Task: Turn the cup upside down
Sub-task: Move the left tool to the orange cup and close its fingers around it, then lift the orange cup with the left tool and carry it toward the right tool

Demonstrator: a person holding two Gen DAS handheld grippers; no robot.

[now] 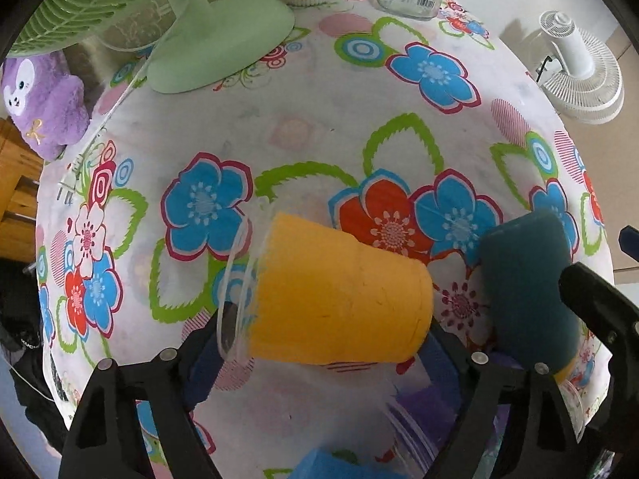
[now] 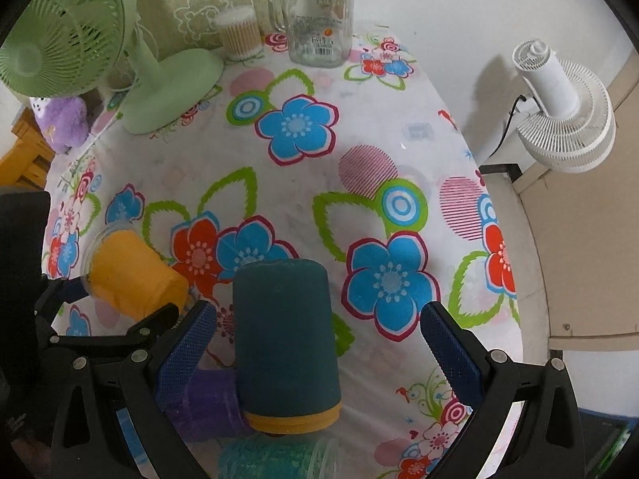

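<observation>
A flowered tablecloth is covering the whole table, and a pale green desk fan is standing at its far left corner with a white fan sitting off the right edge by the wall. A glass jar and a tub of cotton swabs are standing at the back, and a purple plush toy is slumping beside the green fan's base.

Nearer in, the yellow cup is lying tipped on its side — its clear rim pointing left, its closed bottom pointing right — and the left gripper is gripping it from below, its jaws closed in against the rim end and the bottom end.

Just to the right, a dark teal cup is standing upside down over a yellow one, with a purple cup lying close beside it. The right gripper is hanging around it with its blue fingers spread wide, clear of the teal sides — released, holding nothing.
</observation>
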